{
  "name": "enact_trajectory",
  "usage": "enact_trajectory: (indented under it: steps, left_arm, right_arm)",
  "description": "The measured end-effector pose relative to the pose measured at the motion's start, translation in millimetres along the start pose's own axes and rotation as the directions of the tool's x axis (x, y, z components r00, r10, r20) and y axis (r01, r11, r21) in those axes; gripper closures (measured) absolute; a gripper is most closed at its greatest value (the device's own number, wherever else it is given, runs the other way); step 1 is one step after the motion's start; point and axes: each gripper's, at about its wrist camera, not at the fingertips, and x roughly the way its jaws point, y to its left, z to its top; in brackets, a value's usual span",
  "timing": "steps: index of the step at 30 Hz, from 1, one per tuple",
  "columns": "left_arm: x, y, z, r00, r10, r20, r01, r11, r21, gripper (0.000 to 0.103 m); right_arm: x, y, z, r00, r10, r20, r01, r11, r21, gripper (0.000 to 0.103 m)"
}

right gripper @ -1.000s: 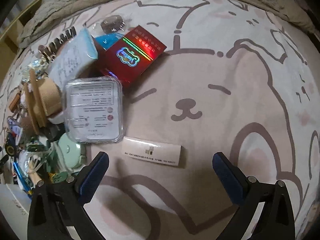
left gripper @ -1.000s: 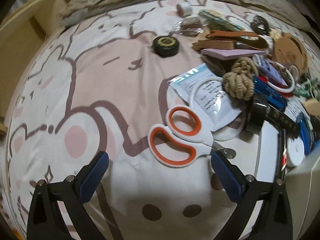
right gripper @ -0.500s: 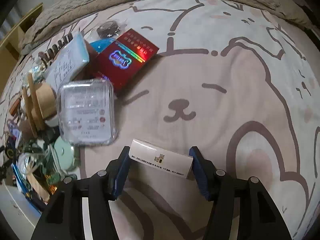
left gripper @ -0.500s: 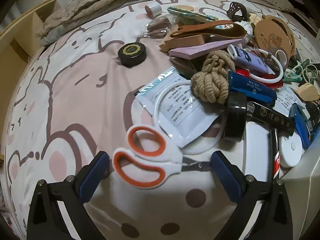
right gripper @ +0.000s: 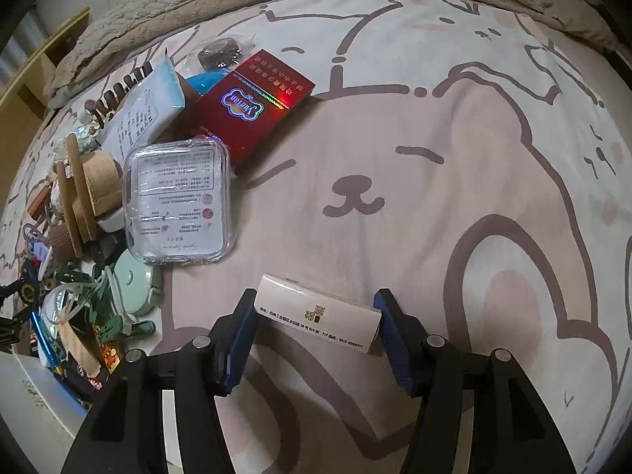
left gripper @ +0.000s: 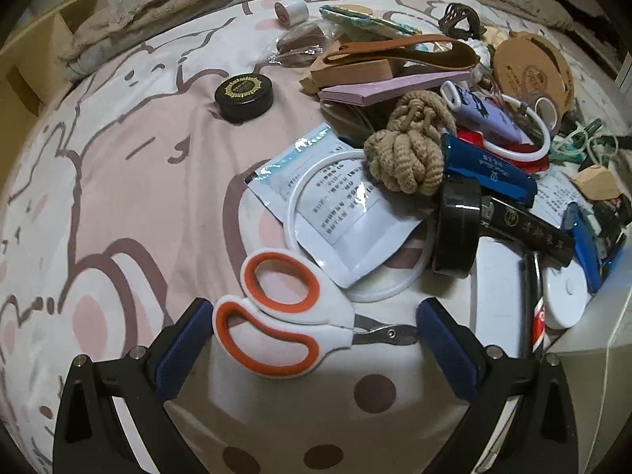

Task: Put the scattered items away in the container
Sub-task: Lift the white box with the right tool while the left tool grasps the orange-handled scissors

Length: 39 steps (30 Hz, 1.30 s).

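Note:
In the left wrist view my left gripper [left gripper: 312,328] is open, its blue pads on either side of white scissors with orange handles [left gripper: 284,316] lying on the bedsheet. The left pad is close to the handle; the right pad is near the blade tip. In the right wrist view my right gripper [right gripper: 314,322] is shut on a long white paper box [right gripper: 316,324], gripping it by its two ends on the sheet. A corner of the white container [left gripper: 592,395] shows at lower right of the left wrist view, and at lower left of the right wrist view [right gripper: 35,403].
A heap of items lies beyond the scissors: a foil sachet [left gripper: 335,205], rope knot [left gripper: 407,150], black tape roll [left gripper: 454,229], black round tin [left gripper: 244,93]. In the right wrist view a clear plastic case [right gripper: 177,201], red box [right gripper: 252,102] and green clutter [right gripper: 118,296] lie left.
The left gripper moved in over the scissors, which now lie between its pads. The right gripper closed from wide open onto the ends of the white box.

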Motion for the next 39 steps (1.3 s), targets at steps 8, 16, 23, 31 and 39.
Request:
enact_trajectory:
  steps: [8, 16, 23, 31, 39]
  left_arm:
    - [1.0, -0.4, -6.0, 0.996, -0.092, -0.018, 0.092, 0.996, -0.019, 0.0]
    - [1.4, -6.5, -9.0, 0.993, -0.114, -0.026, 0.113, 0.993, -0.03, 0.0]
    - [3.8, -14.3, -6.8, 0.994, -0.094, -0.058, 0.095, 0.995, 0.019, 0.0]
    - [-2.3, -14.4, -6.6, 0.994, -0.084, -0.068, 0.083, 0.996, -0.013, 0.0]
    - [-15.4, -8.4, -10.9, 0.997, -0.054, -0.06, 0.049, 0.995, -0.081, 0.0]
  right_arm:
    - [16.3, 20.3, 22.0, 1.0, 0.008, -0.004, -0.008, 1.0, 0.003, 0.043]
    - [23.3, 28.3, 28.7, 1.0, 0.009, 0.0, -0.009, 1.0, 0.004, 0.043]
    - [22.8, 29.6, 28.5, 1.0, 0.008, 0.003, -0.008, 1.0, 0.004, 0.043]
    - [11.9, 32.4, 22.6, 0.999, 0.011, 0.037, -0.01, 1.0, -0.011, 0.043]
    - [-5.7, 39.9, 18.5, 0.996, 0.026, 0.082, -0.023, 0.999, -0.04, 0.043]
